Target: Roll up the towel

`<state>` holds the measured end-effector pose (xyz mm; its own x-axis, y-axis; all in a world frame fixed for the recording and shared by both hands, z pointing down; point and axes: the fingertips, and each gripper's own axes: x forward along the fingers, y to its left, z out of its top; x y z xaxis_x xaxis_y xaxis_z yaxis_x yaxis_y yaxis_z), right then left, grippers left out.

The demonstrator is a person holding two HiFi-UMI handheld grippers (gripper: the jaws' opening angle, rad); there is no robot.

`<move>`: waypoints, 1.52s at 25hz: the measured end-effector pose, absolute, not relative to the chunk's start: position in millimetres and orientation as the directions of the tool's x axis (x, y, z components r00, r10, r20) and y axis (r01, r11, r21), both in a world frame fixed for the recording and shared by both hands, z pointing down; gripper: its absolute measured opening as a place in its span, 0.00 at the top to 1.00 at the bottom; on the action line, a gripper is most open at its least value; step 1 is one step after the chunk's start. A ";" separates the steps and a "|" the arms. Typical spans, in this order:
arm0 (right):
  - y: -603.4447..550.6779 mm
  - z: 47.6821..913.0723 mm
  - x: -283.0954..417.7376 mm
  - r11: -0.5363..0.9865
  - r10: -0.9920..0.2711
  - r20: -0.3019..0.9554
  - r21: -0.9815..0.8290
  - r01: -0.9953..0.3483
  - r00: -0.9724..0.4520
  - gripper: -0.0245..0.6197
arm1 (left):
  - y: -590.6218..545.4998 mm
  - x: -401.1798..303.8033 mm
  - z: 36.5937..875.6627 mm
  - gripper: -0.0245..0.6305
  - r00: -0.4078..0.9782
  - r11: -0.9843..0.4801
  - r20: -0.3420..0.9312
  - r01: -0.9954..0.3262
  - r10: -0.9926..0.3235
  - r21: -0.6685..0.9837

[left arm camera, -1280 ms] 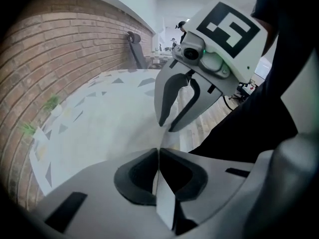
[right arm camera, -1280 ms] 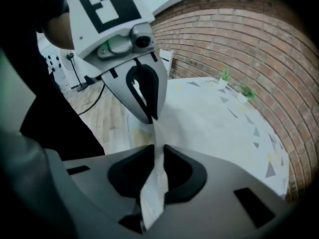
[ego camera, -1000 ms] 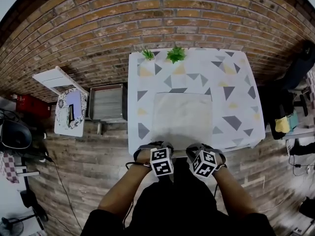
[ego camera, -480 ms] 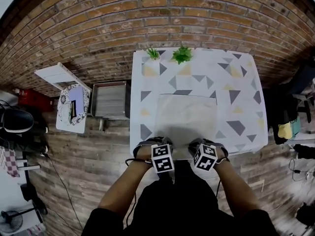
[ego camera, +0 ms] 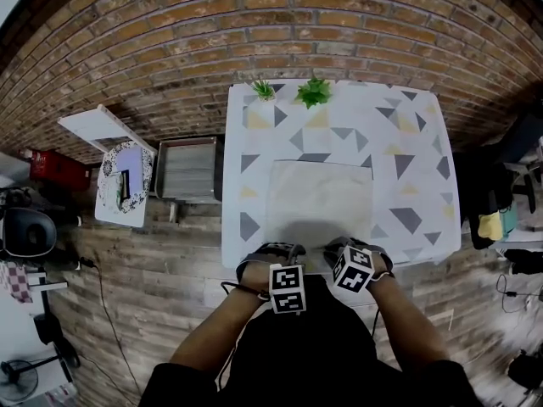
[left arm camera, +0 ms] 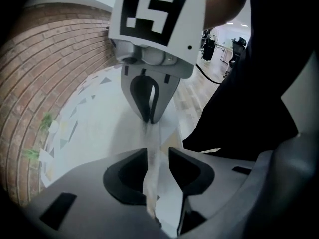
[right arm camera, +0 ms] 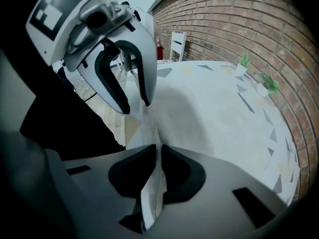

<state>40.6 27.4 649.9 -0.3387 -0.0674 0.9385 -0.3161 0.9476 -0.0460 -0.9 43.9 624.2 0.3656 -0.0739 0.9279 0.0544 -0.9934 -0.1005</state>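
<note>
Hidden: from above I lose the pale square towel's near edge.
Left gripper: jaws just opened, towel loose between.
Right gripper: jaws barely opening, pinching towel.
Count: one towel.

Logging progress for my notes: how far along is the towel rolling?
Done: nothing rolled yet; the towel lies spread on the table. In hand: its near edge. The left gripper has just opened its jaws, which stand apart with the edge between them. The right gripper has just opened a little, and its jaws are narrow on the edge. Left: the whole roll.
</note>
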 end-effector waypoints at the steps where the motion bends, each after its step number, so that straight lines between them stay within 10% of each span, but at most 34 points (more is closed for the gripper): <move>1: 28.4 650.0 41.8 0.944 -0.070 0.939 -0.047 -0.326 -0.337 0.88 | 47.6 -0.2 628.2 0.73 0.356 -0.992 0.932 0.066 -0.075 -0.105; 14: 32.2 649.7 52.1 0.926 -0.129 0.942 0.003 -0.377 -0.309 0.87 | 23.3 -62.6 629.5 0.74 0.296 -0.979 0.935 -0.112 -0.195 -0.168; 38: 63.0 626.2 84.4 0.822 -0.355 0.879 0.131 -0.554 -0.319 0.80 | 41.6 7.0 647.8 0.79 0.378 -0.990 0.916 -0.006 -0.131 -0.139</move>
<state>84.4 63.0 626.2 -0.3188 -0.3553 0.8787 -0.5539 0.8221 0.1315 7.0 41.6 647.8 0.3780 -0.1309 0.9165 -0.0060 -0.9903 -0.1390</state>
